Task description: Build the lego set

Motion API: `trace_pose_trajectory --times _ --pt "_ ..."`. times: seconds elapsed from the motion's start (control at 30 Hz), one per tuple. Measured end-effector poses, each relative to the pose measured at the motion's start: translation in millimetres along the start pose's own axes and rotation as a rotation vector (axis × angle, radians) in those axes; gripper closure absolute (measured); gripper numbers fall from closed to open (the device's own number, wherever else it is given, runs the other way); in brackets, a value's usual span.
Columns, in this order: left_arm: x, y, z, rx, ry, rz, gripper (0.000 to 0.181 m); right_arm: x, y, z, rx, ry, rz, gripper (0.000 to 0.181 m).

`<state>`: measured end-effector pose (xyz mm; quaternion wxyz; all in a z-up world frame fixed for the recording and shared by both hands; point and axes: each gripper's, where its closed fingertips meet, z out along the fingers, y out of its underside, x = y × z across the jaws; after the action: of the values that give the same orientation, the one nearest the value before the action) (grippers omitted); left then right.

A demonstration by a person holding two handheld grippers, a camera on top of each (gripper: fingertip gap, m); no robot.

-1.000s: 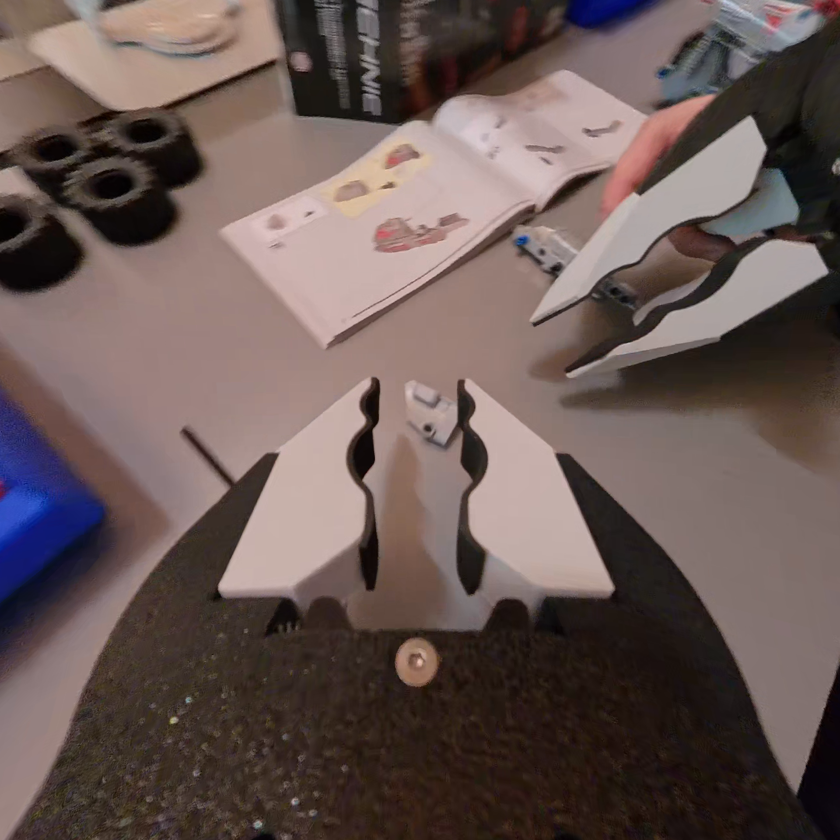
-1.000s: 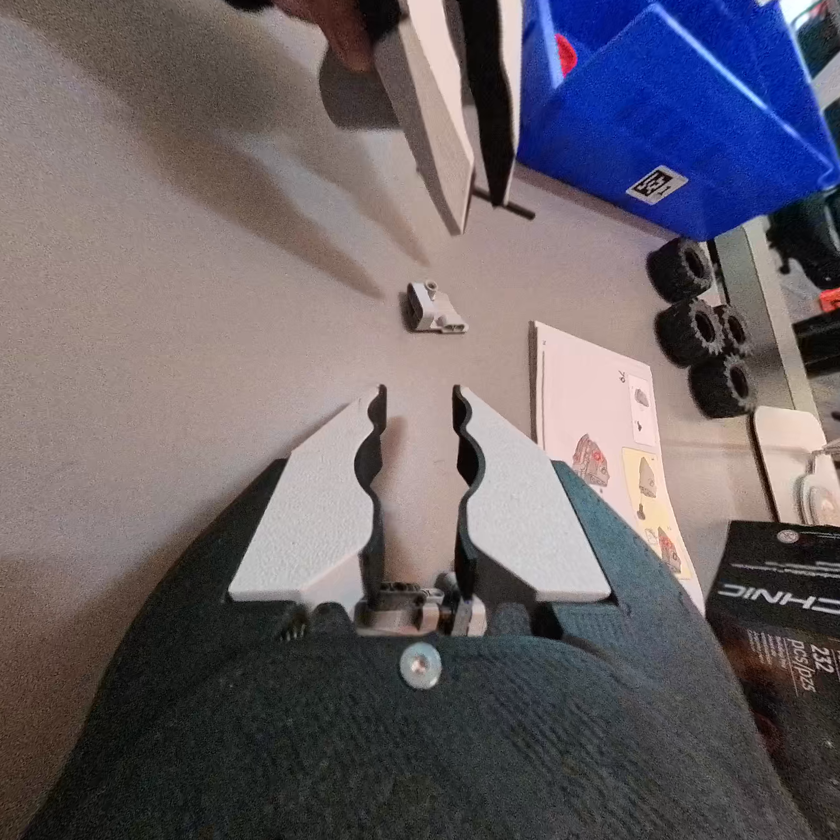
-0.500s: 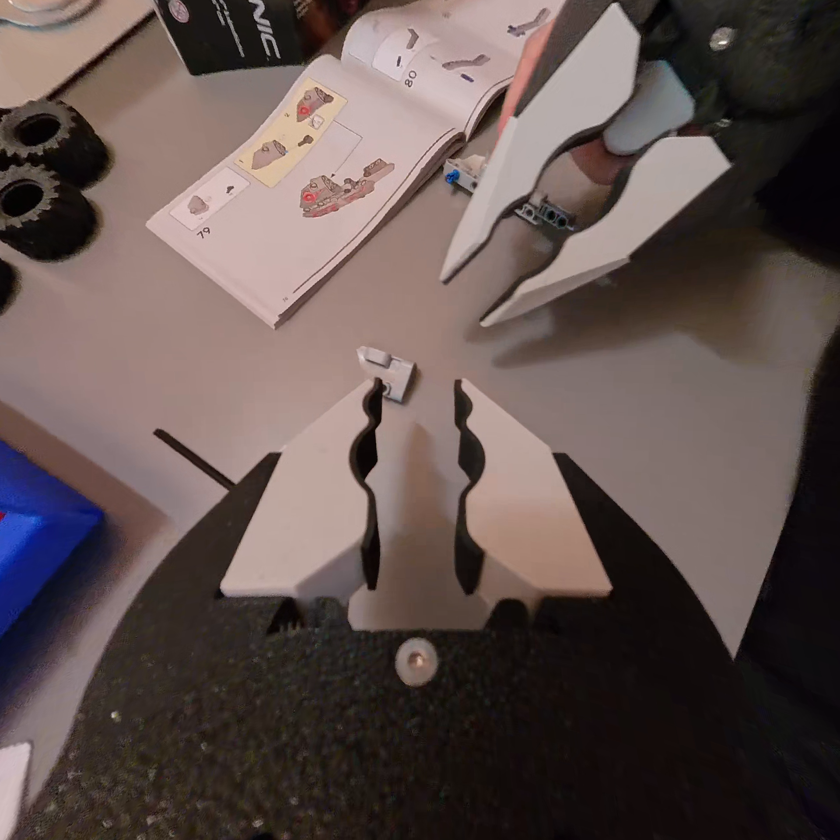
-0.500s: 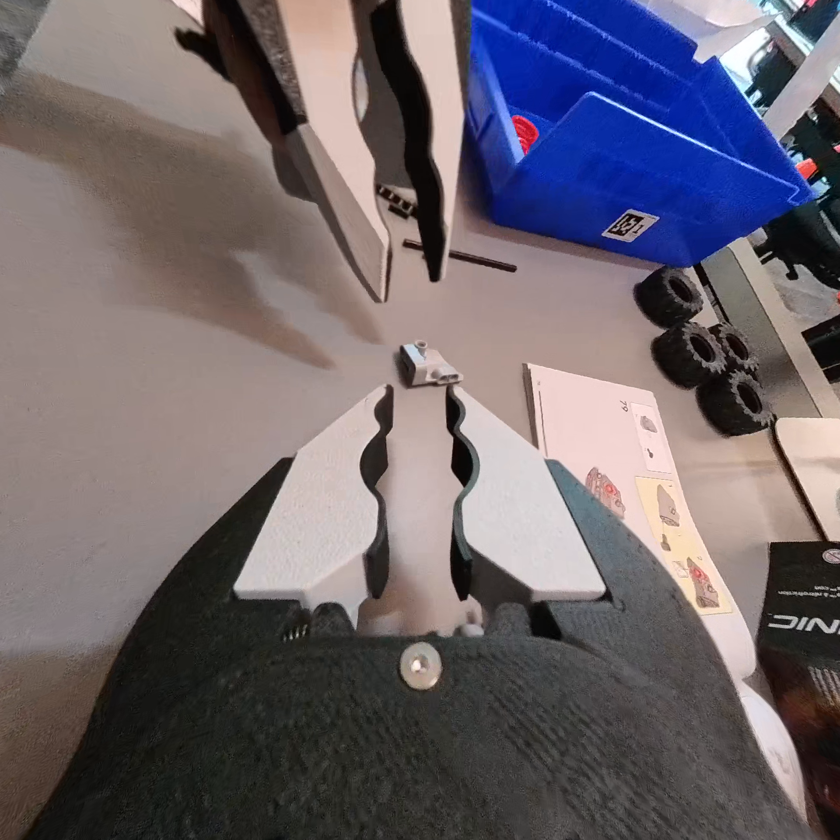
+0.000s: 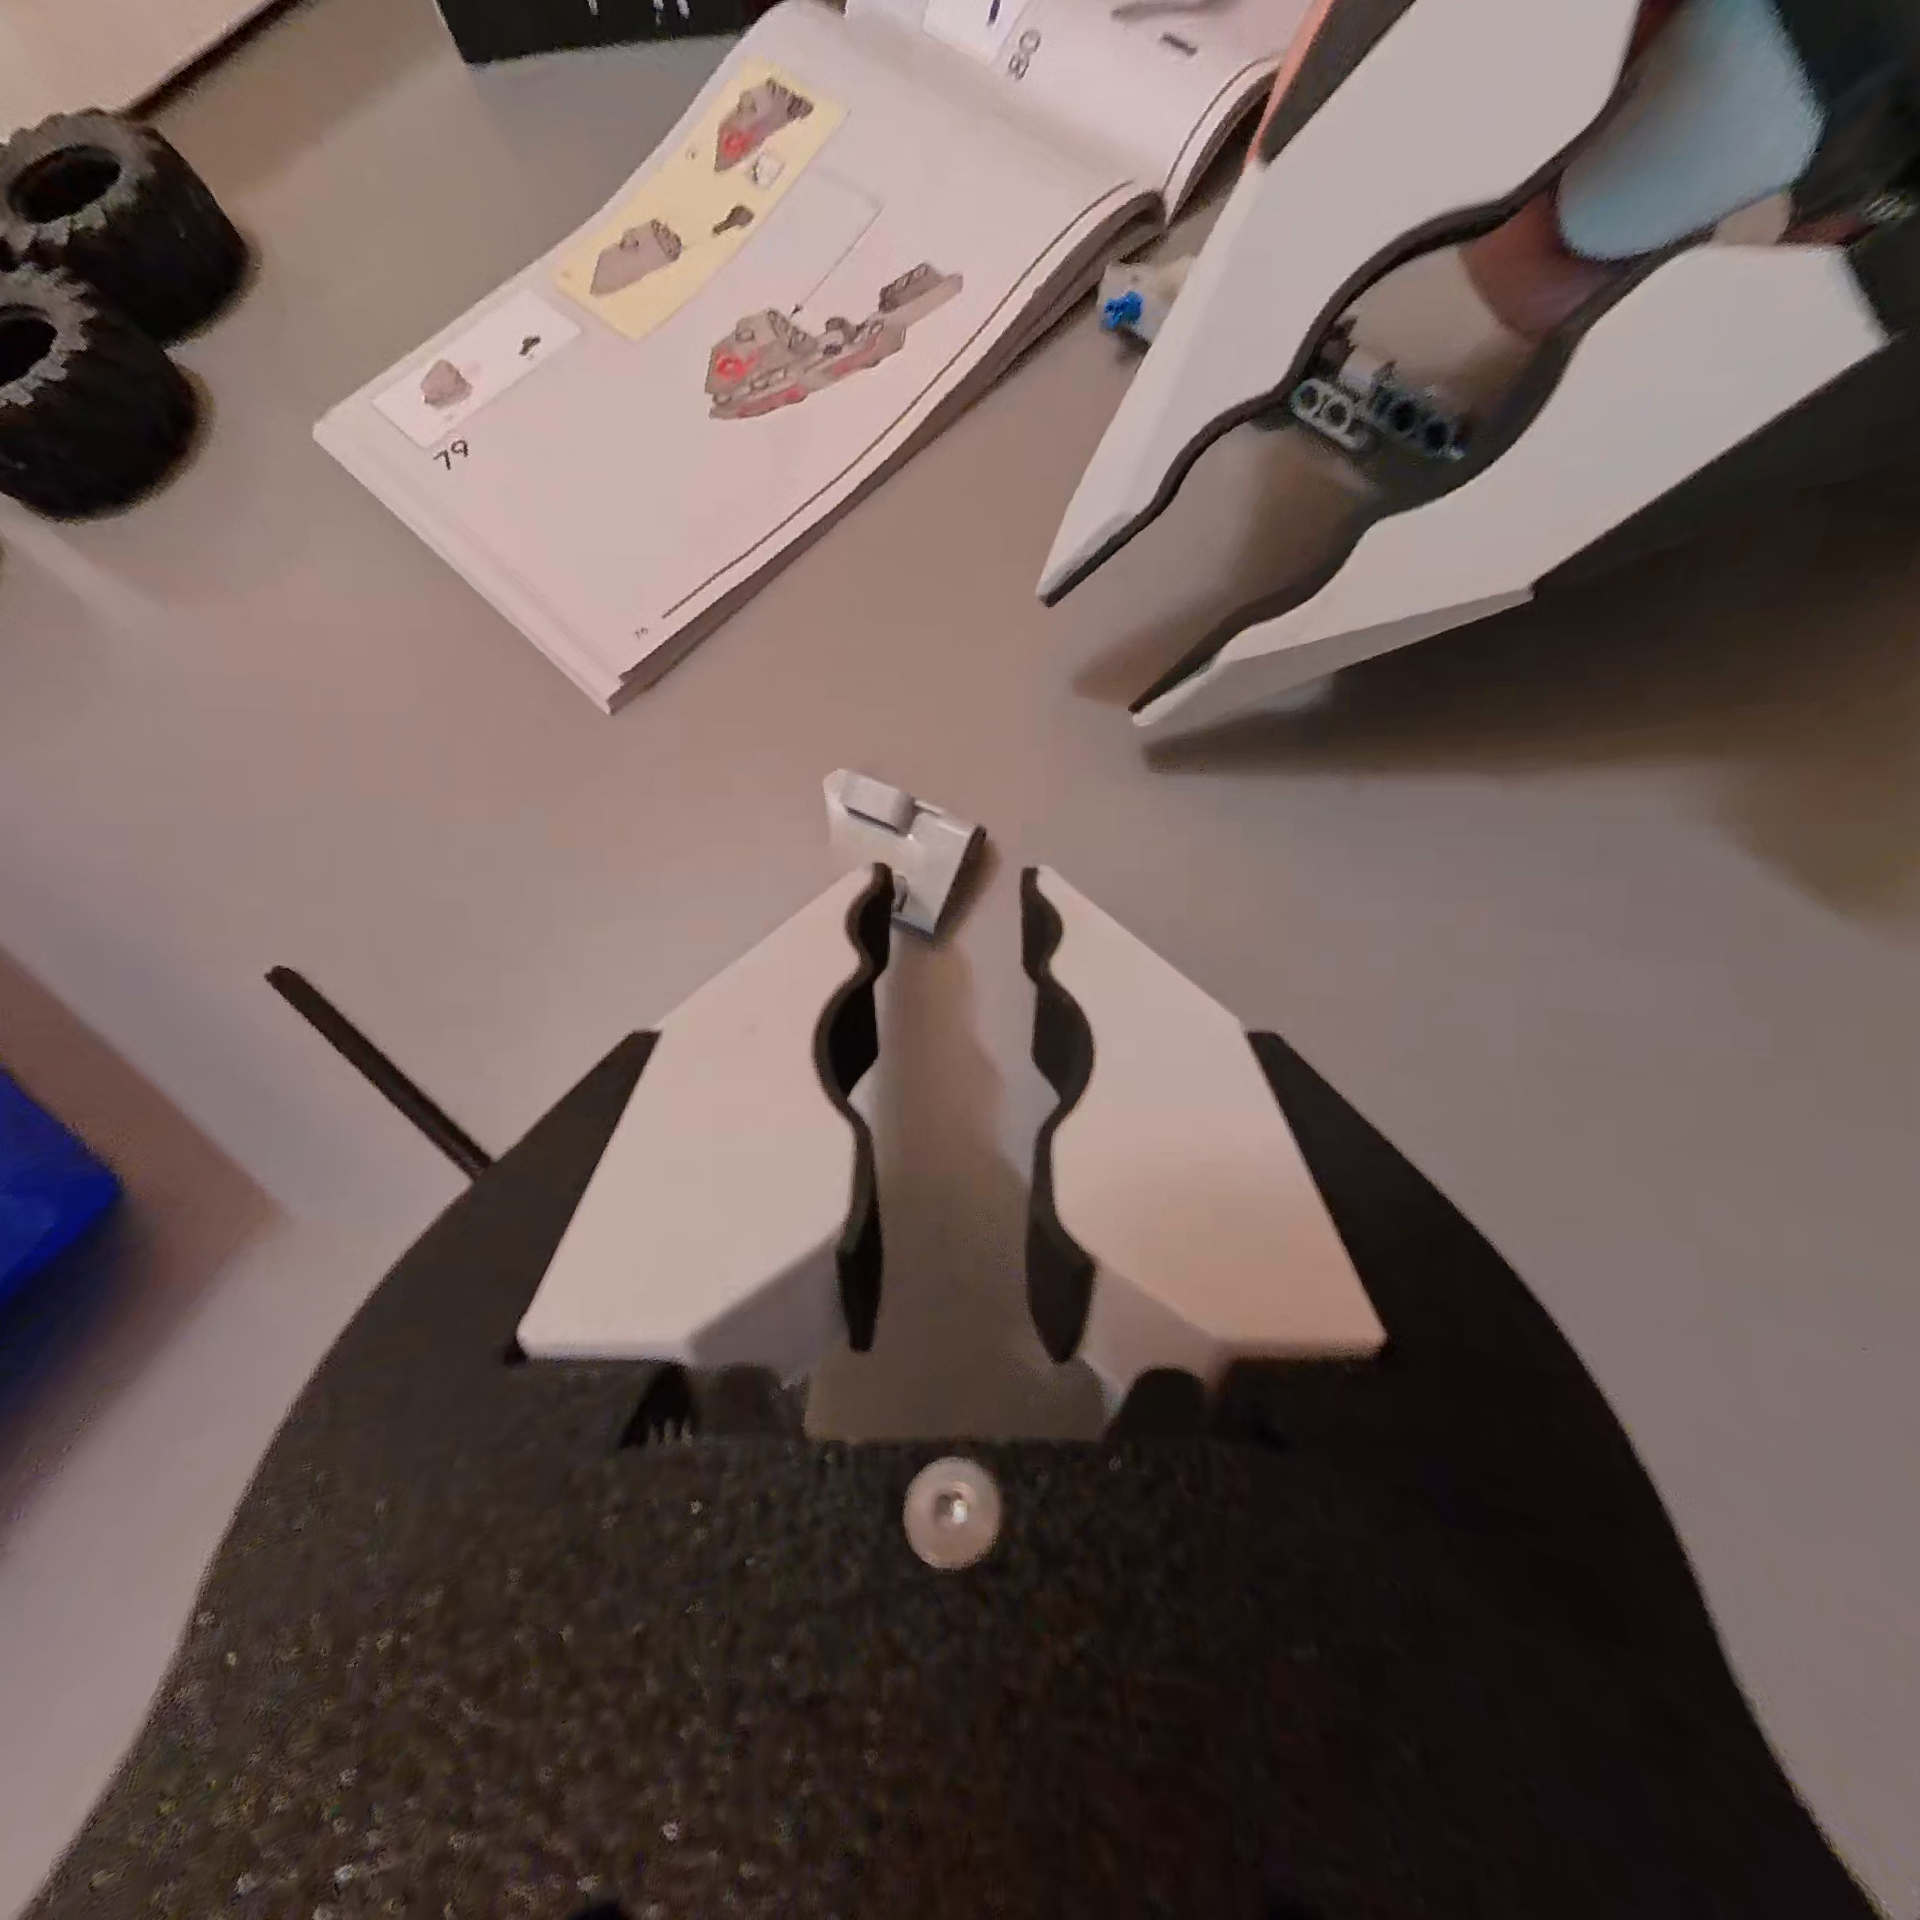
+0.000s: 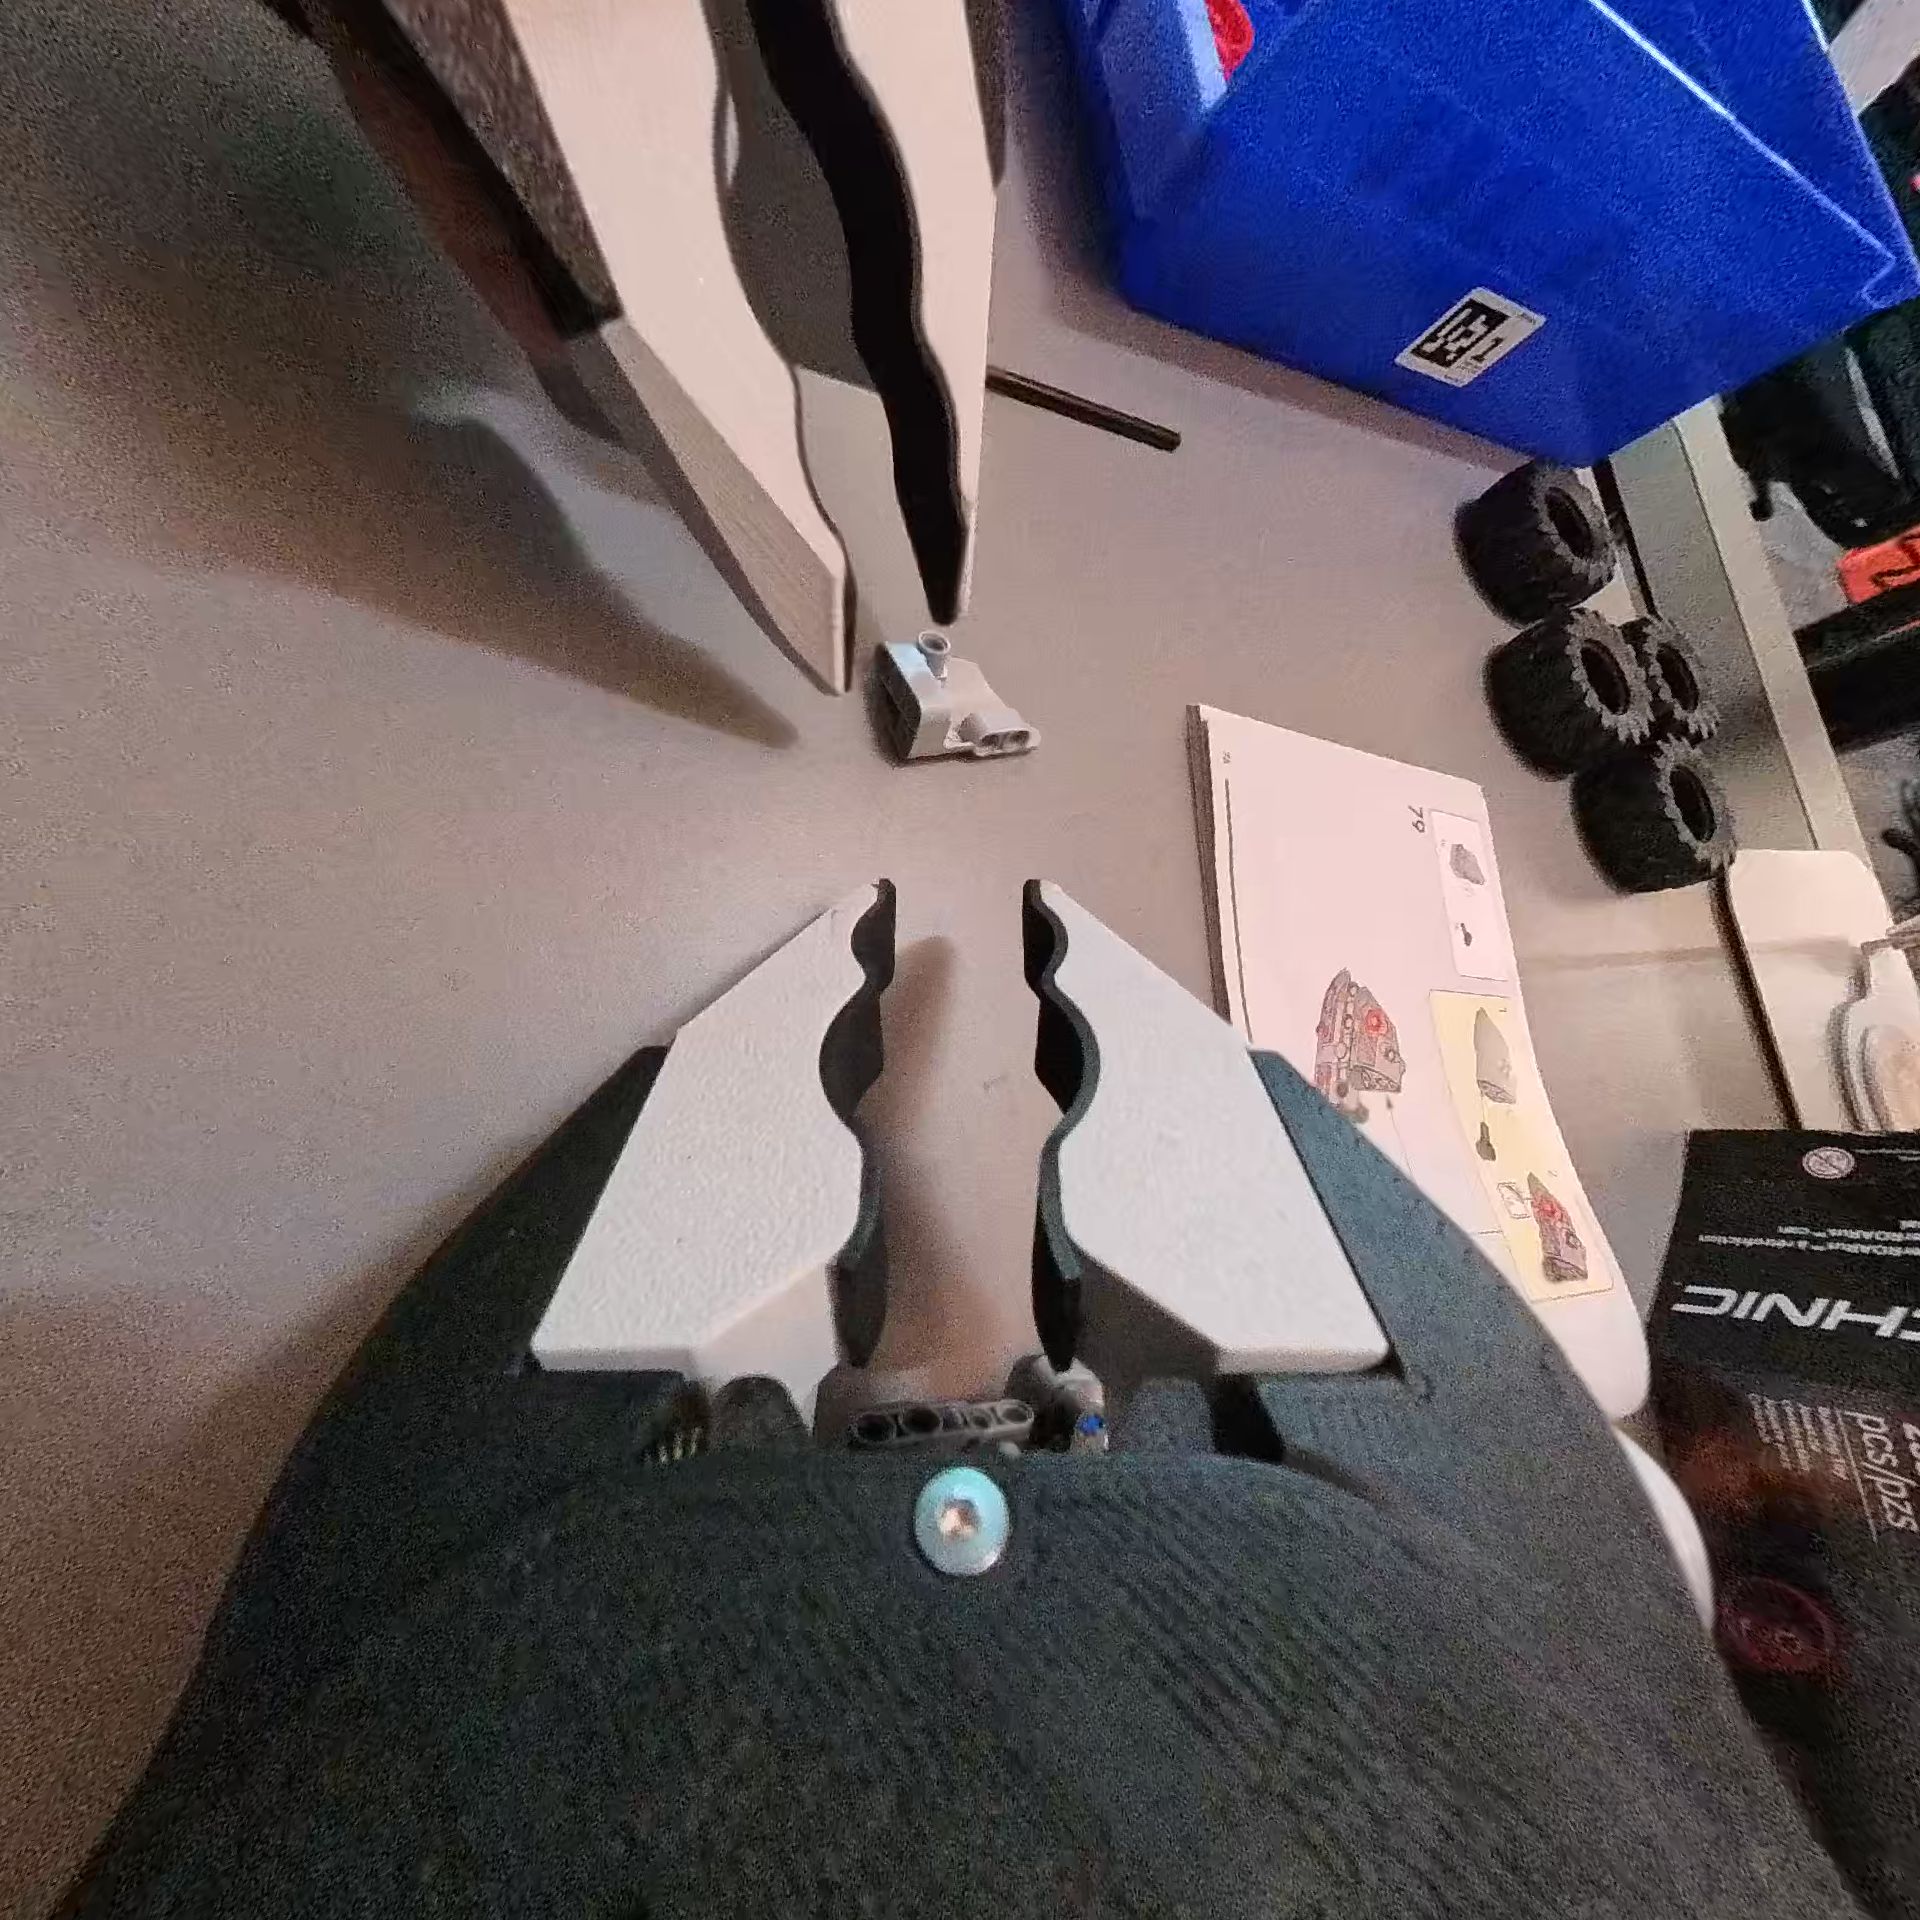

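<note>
A small light grey lego piece (image 5: 902, 852) lies on the grey table. My left gripper (image 5: 956, 883) is open and empty, and its left fingertip touches or overlaps the near side of the piece. In the right wrist view the piece (image 6: 945, 707) sits just in front of the left gripper (image 6: 894, 644), which comes down from above. My right gripper (image 6: 956, 894) is open and empty, a short way back from the piece; it also shows in the left wrist view (image 5: 1101, 655). A dark grey beam assembly (image 5: 1371, 405) lies on the table under the right gripper (image 6: 945, 1418).
An open instruction booklet (image 5: 727, 364) (image 6: 1351, 935) lies beside the piece. A thin black axle (image 5: 374, 1070) (image 6: 1081, 410) lies near a blue bin (image 6: 1455, 208). Black tyres (image 5: 94, 312) (image 6: 1600, 686) and a black box (image 6: 1797, 1351) stand farther out. There is about 5 centimeters between the tips of the two grippers.
My left gripper has come down and forward until its fingertips reach the grey piece. My right gripper came close to the piece, then drew back a little. Both stay open.
</note>
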<state>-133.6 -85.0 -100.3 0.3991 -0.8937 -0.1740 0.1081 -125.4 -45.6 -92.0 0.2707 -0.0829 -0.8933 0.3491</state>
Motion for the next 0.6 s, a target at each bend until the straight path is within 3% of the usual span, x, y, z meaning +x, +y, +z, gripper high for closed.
trace_pose_trajectory --times 0.03,0.13,0.3,0.4,0.5,0.6 --pt "0 1 3 -0.014 -0.005 0.0 0.167 1 0 -1 0.002 0.0 0.009 0.158" --pt "-1 -2 7 -0.017 -0.012 -0.026 0.181 7 -1 -3 0.011 0.003 0.015 0.158" --pt "-1 -8 2 0.036 -0.016 -0.085 0.181 13 3 -3 0.021 -0.011 0.041 0.159" --pt "-2 -14 0 0.049 -0.021 -0.085 0.181 25 25 -12 -0.077 0.073 0.044 0.157" --pt "-6 -22 1 0.028 -0.051 -0.058 0.16 23 41 -30 -0.137 0.098 0.107 0.149" --pt "-4 -27 8 -0.009 -0.037 -0.026 0.156 15 44 -42 -0.105 0.1 0.141 0.145"
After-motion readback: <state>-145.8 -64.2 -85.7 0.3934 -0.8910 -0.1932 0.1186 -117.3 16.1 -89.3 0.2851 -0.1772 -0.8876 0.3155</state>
